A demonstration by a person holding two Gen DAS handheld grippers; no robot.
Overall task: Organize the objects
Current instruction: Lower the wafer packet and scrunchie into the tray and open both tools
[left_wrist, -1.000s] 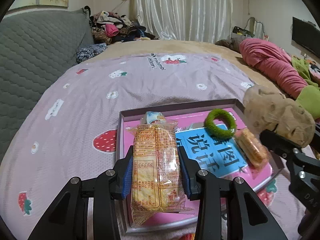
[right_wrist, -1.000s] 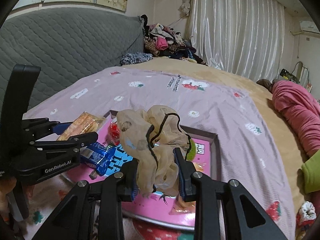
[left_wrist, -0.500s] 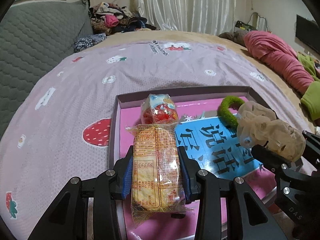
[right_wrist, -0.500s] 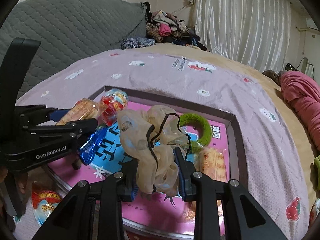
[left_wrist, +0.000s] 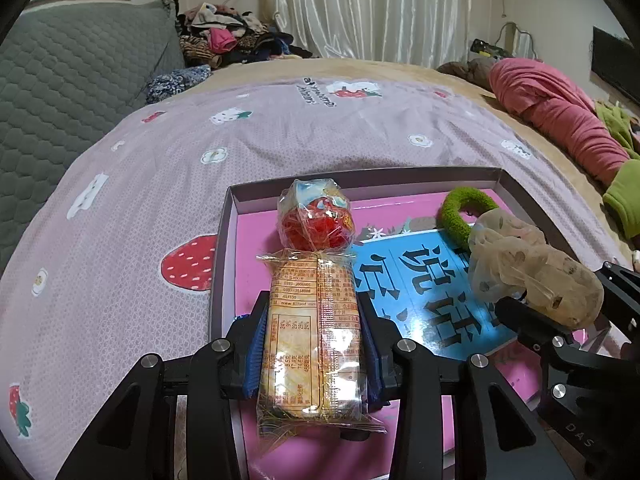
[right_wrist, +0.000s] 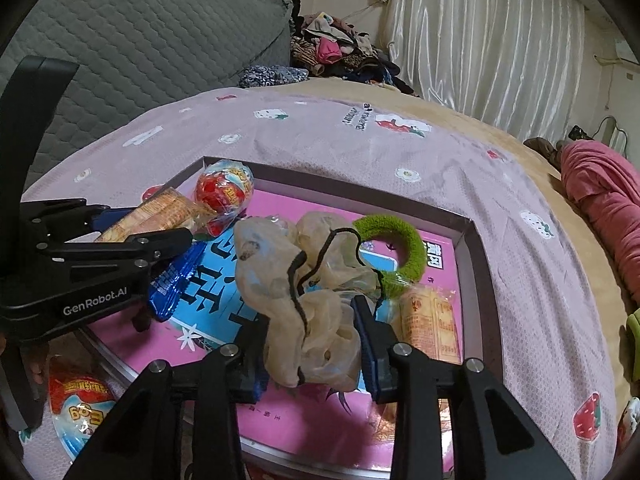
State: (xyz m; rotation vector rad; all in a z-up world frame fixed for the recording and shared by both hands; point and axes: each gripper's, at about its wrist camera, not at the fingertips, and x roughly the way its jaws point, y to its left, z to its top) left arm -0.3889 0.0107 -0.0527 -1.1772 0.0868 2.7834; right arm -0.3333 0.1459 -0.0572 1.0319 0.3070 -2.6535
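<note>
We have lowered both loads into the tray (left_wrist: 516, 184): left tongs (left_wrist: 314, 354) stay clamped on the cracker packet (left_wrist: 312, 340), while right tongs (right_wrist: 314, 344) are opening around the beige scrunchie (right_wrist: 304, 300), releasing it.

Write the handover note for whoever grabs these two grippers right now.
Left gripper: shut on the cracker packet, over the box's near left corner.
Right gripper: jaws opening, beige scrunchie between them, low over the box.
Already in the box: red snack pouch, green hair tie, blue wrapper, second cracker packet.
Left: release both items, then collect the snack bag lying outside on the bed.
</note>
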